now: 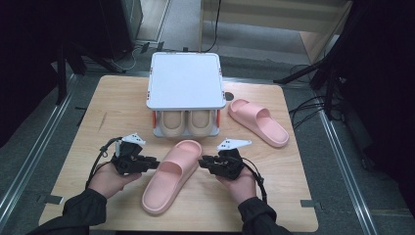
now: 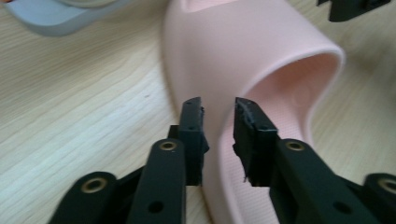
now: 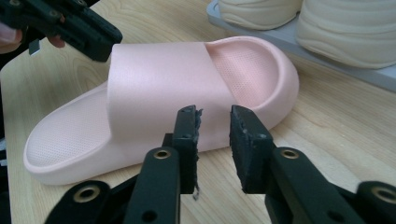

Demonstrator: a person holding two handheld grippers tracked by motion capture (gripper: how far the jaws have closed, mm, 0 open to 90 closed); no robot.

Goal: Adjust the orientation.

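The near pink slipper (image 1: 171, 176) lies on the table (image 1: 98, 117) between both hands, left tool (image 1: 152, 163) and right tool (image 1: 201, 162) flanking its strap — jaws parted, gripping nothing — likely for a two-sided lift.

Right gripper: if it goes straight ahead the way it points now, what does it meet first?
Most likely the side of the near pink slipper. The right gripper points at it with open jaws, just beside its strap; how near they are is hard to judge.
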